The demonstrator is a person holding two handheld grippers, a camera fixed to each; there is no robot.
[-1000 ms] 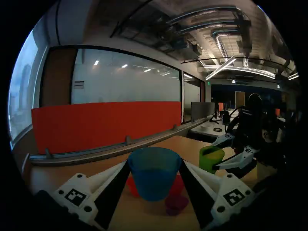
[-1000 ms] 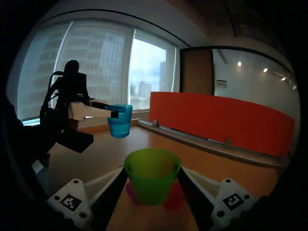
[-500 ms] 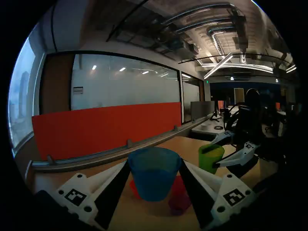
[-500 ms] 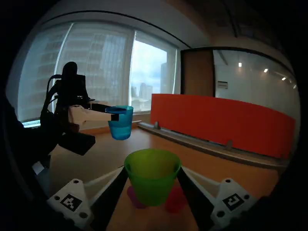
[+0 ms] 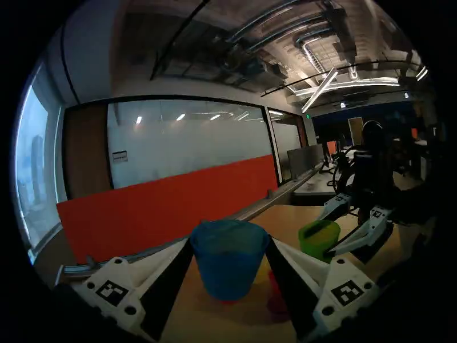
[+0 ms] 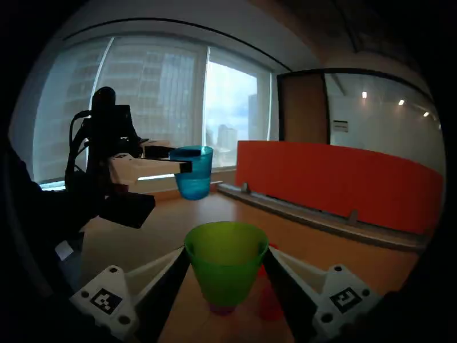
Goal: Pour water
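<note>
My left gripper (image 5: 229,260) is shut on a translucent blue cup (image 5: 229,257), held upright in the air above the wooden table (image 5: 228,320). That blue cup (image 6: 193,171) and left gripper (image 6: 165,166) also appear at the left of the right gripper view, raised above the table. My right gripper (image 6: 227,268) is shut on a green cup (image 6: 226,260), upright and held above the table (image 6: 171,223). From the left gripper view the green cup (image 5: 319,238) sits to the right between the other gripper's white fingers (image 5: 365,231). The cups' contents cannot be made out.
Red and pink cups (image 6: 264,297) stand on the table below the green cup; a red cup (image 5: 276,288) peeks beside the blue one. An orange partition (image 6: 343,183) with a metal rail (image 6: 320,214) edges the table. Large windows (image 6: 171,120) lie behind.
Both cups have risen higher above the table. The left gripper has tilted up and, seen from the right gripper, the blue cup has moved up and to the right.
</note>
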